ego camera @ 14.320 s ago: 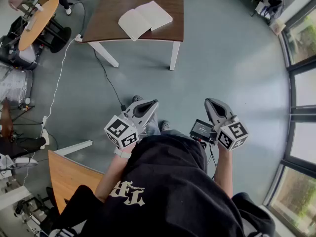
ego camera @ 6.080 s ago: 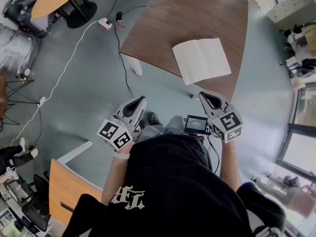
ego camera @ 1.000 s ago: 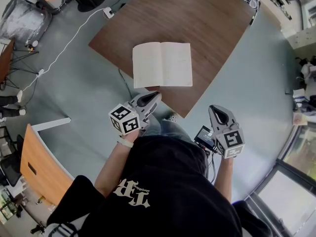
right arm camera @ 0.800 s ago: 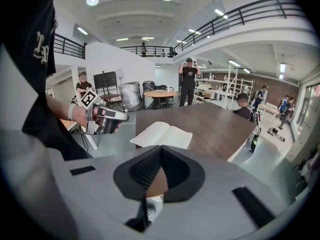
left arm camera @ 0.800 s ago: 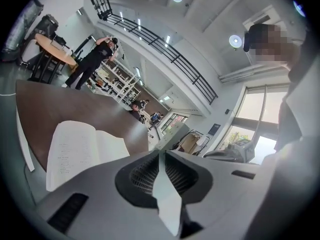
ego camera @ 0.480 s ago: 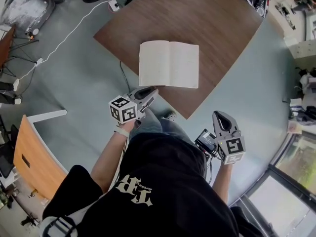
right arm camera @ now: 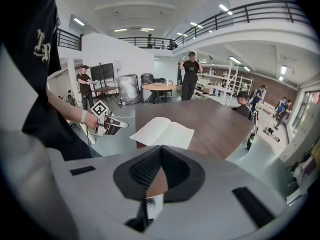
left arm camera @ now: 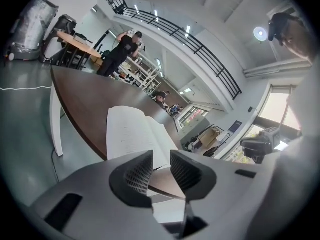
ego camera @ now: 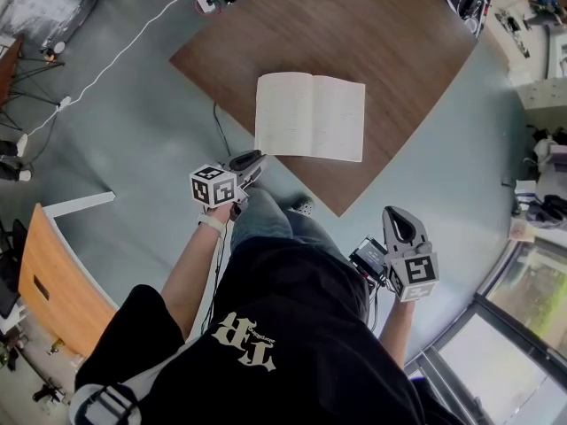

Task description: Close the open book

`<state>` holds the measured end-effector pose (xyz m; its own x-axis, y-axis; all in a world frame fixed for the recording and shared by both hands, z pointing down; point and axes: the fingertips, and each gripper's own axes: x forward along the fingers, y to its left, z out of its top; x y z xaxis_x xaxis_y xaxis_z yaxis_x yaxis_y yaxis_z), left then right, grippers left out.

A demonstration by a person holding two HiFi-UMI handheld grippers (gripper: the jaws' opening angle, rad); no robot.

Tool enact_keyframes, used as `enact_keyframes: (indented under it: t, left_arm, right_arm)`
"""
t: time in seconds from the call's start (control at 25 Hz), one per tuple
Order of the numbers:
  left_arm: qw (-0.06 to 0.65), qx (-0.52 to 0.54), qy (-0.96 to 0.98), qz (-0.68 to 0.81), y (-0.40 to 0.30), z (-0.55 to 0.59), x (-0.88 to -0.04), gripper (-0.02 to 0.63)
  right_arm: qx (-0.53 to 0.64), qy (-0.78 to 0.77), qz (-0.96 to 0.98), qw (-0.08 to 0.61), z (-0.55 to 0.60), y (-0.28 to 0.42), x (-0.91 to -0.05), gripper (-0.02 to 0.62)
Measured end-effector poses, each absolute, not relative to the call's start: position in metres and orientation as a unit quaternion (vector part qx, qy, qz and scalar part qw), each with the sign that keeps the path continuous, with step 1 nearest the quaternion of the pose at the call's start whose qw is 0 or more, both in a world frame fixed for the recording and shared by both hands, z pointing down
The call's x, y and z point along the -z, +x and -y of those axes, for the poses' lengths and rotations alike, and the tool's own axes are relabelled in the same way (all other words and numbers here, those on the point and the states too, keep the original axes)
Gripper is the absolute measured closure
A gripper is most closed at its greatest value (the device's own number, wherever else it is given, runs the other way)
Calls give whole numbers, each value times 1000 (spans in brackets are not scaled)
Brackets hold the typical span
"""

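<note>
An open book [ego camera: 310, 118] with white pages lies flat on the brown table [ego camera: 403, 69], near its front corner. My left gripper [ego camera: 252, 159] hangs just off the table's edge, its tip close to the book's near left corner. In the left gripper view its jaws [left arm camera: 161, 160] are opening with nothing between them, and the book [left arm camera: 131, 133] lies just beyond. My right gripper [ego camera: 397, 220] is held back off the table, to the right, and is shut and empty [right arm camera: 160, 156]. The right gripper view shows the book [right arm camera: 164, 131] and the left gripper [right arm camera: 111, 125] ahead.
The table stands on white legs [left arm camera: 56, 126] over a grey floor. A white cable with a power strip [ego camera: 205, 3] runs across the floor at left. An orange-topped desk [ego camera: 44, 277] is at lower left. People stand in the background [right arm camera: 190, 76]. Windows line the right side.
My left gripper has sunk and moved forward, closer to the book's near left corner. The right gripper has barely shifted.
</note>
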<state>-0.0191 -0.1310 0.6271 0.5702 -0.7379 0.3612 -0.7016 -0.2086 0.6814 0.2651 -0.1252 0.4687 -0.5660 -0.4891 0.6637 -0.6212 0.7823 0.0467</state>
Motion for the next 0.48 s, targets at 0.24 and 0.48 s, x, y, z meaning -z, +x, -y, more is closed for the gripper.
enact_keyframes:
  t: [0.24,0.48]
  left_arm:
    - [455,-5,763,460,-38,133,-665,468]
    - [490,-15,748,447,-48,138,-699,463]
  right_arm:
    - [-97,319,872,357,126,251,-470,606]
    - [-95,330,860,377,128,243,-471,607]
